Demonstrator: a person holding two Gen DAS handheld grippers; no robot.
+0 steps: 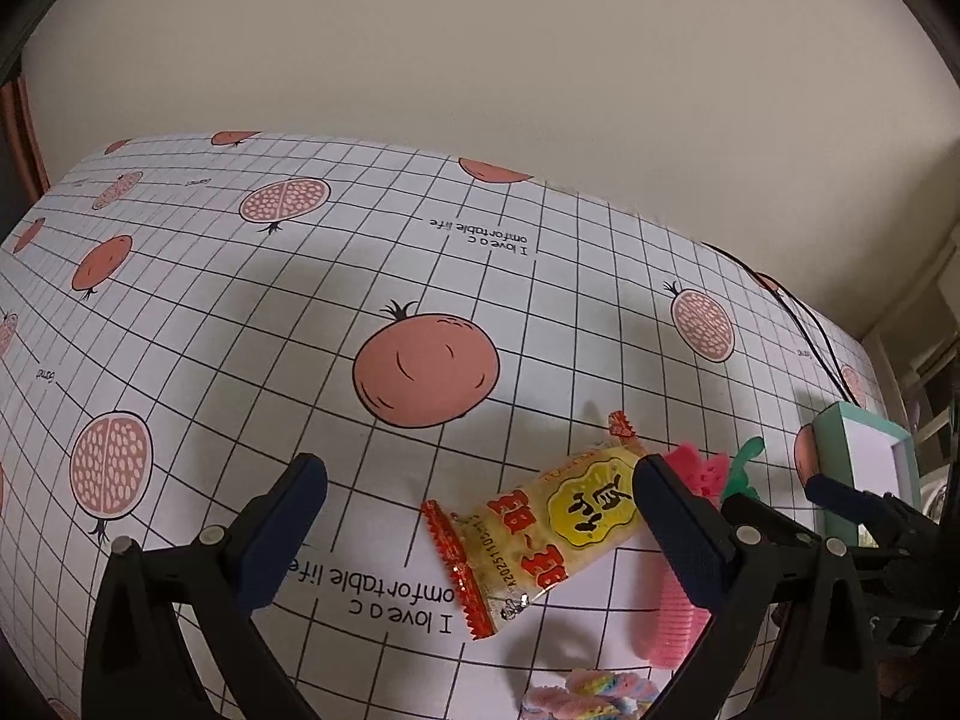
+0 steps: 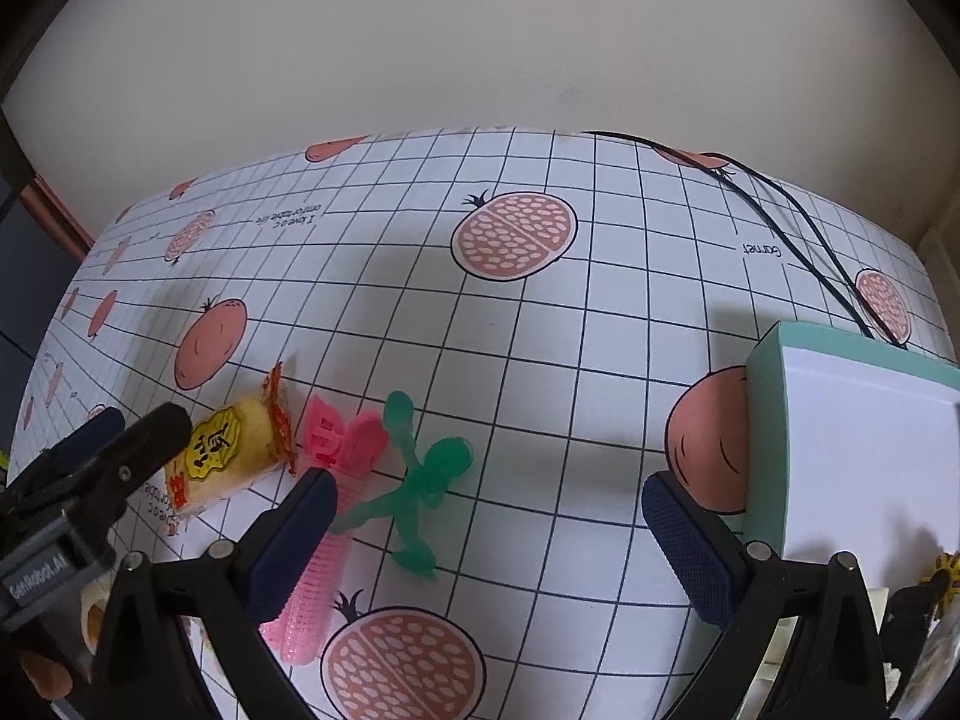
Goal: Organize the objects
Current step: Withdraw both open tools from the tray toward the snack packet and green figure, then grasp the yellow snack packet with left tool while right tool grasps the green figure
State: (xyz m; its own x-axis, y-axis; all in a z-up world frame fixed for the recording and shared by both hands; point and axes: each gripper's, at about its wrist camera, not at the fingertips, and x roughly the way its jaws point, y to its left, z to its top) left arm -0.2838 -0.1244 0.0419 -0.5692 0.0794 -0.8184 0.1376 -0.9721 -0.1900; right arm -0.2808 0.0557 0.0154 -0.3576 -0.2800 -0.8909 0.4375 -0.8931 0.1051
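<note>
A yellow snack packet (image 1: 552, 531) with red crimped ends lies flat on the grid-pattern tablecloth (image 1: 300, 312). My left gripper (image 1: 486, 516) is open just above the cloth, and the packet sits between its fingers, close to the right one. Beside the packet lie a pink comb (image 2: 315, 594) and a translucent green toy figure (image 2: 420, 480). My right gripper (image 2: 492, 534) is open and holds nothing; the green figure lies between its fingers, nearer the left one. The packet (image 2: 228, 456) and the left gripper (image 2: 129, 429) show at the left of the right wrist view.
A teal box (image 2: 762, 420) with a white inside stands at the right, by my right gripper's right finger. Two black cables (image 2: 780, 210) run across the far right of the cloth. A pastel fuzzy item (image 1: 594, 696) lies at the near edge. A wall rises behind the table.
</note>
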